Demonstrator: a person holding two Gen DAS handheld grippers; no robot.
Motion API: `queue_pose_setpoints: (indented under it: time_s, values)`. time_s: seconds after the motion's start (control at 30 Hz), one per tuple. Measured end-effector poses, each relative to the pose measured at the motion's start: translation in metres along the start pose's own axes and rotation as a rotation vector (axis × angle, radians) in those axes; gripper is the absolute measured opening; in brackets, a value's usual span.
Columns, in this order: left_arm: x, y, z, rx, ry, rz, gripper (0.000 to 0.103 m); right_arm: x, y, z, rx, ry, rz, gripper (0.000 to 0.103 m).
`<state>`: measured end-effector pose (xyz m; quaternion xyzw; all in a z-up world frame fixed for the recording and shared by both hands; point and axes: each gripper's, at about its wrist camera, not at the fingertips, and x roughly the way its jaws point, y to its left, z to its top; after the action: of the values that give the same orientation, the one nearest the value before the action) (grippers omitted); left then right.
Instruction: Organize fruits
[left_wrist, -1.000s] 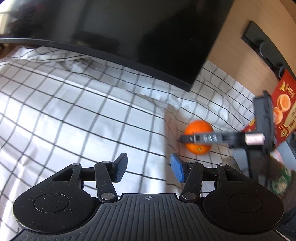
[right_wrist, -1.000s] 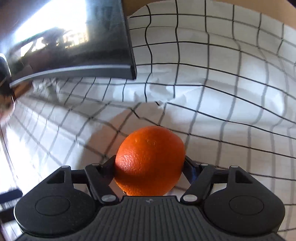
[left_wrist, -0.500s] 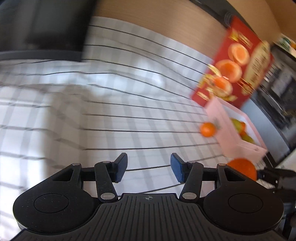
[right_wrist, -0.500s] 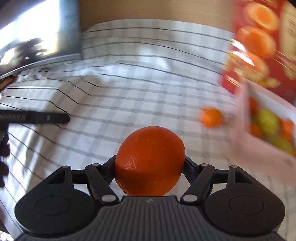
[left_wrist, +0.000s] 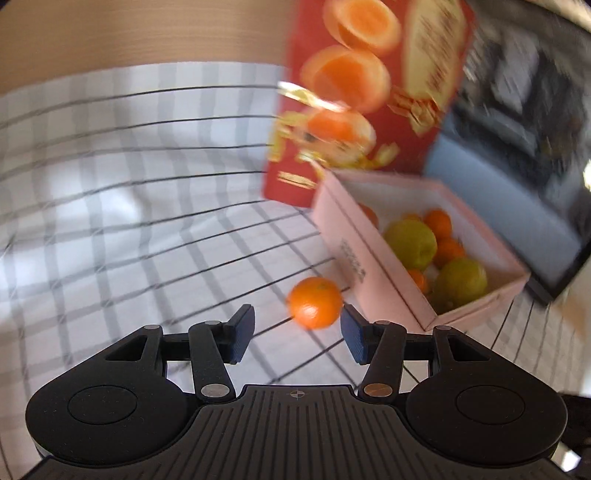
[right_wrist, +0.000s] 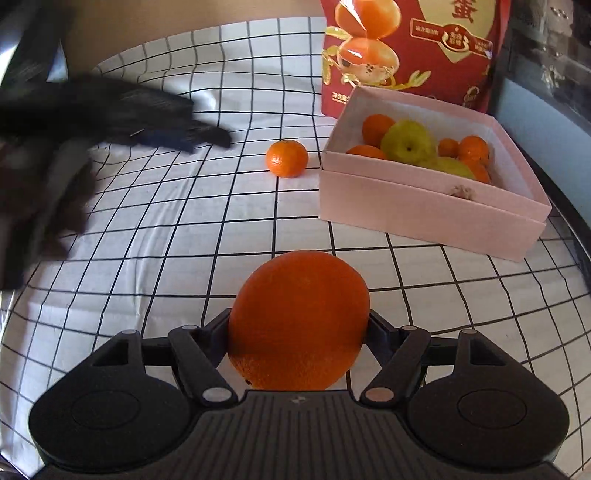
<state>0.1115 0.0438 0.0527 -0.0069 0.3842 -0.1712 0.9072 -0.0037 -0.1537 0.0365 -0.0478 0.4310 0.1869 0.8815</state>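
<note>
The red carton (right_wrist: 413, 51) standing behind the pink box (right_wrist: 428, 206) is printed with halved and peeled mandarins, gold ornament and Chinese writing on a cream panel; one large gold character is cut off at the top edge of the right wrist view, and the smaller lines in the round seal beneath it are too small to read. In the left wrist view the same carton is smeared by blur, so nothing on it can be made out there. A small block of dark print runs along the pink box's side wall (left_wrist: 352, 258), also illegible. The right gripper (right_wrist: 298, 328) is clamped on a large orange (right_wrist: 299, 317), its pads hidden behind the fruit's flanks, above the checked cloth (right_wrist: 184, 229). The left gripper (left_wrist: 297, 334) stands wide with nothing between its blue pads (left_wrist: 242, 332); a small mandarin (left_wrist: 314, 302) lies on the cloth just ahead of them, just beside the box's near corner. Inside the box lie several small mandarins and two yellow-green apples (right_wrist: 408, 142), partly hidden by the near wall. In the right view the left gripper appears only as a dark blur at the left edge
</note>
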Motion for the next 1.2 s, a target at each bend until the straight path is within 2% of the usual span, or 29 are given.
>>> queue_pose_setpoints:
  time_s: [0.1, 0.13, 0.33, 0.4, 0.53, 0.67, 0.7, 0.9, 1.03, 1.2]
  values:
    - [0.028, -0.009, 0.005, 0.062, 0.072, 0.055, 0.057, 0.004, 0.003, -0.007, -0.047, 0.026, -0.004, 0.077]
    - [0.032, -0.009, 0.005, 0.062, 0.078, 0.061, 0.062, 0.004, 0.002, -0.011, -0.057, 0.023, -0.002, 0.079]
    - [0.047, -0.02, 0.013, 0.079, 0.075, 0.048, 0.062, 0.0, -0.006, -0.021, -0.038, 0.002, 0.001, 0.089]
    - [0.052, -0.025, 0.015, 0.09, 0.079, 0.057, 0.057, -0.001, -0.006, -0.022, -0.036, -0.002, -0.001, 0.091]
    - [0.06, -0.027, 0.016, 0.092, 0.084, 0.07, 0.055, -0.002, -0.007, -0.024, -0.031, -0.012, -0.004, 0.097]
    - [0.062, -0.023, 0.016, 0.066, 0.072, 0.05, 0.052, -0.004, -0.007, -0.026, -0.032, -0.023, -0.003, 0.1]
    - [0.06, -0.022, 0.016, 0.061, 0.069, 0.046, 0.048, -0.004, -0.007, -0.026, -0.033, -0.025, -0.002, 0.101]
    - [0.034, -0.017, 0.0, 0.021, 0.056, 0.041, 0.048, -0.003, -0.008, -0.027, -0.045, -0.042, 0.009, 0.103]
    - [0.001, -0.007, -0.023, -0.082, 0.077, 0.027, 0.047, 0.001, -0.009, -0.024, -0.053, -0.042, 0.016, 0.103]
    - [-0.038, -0.004, -0.06, -0.151, 0.073, 0.03, 0.047, 0.003, -0.011, -0.024, -0.07, -0.04, 0.031, 0.103]
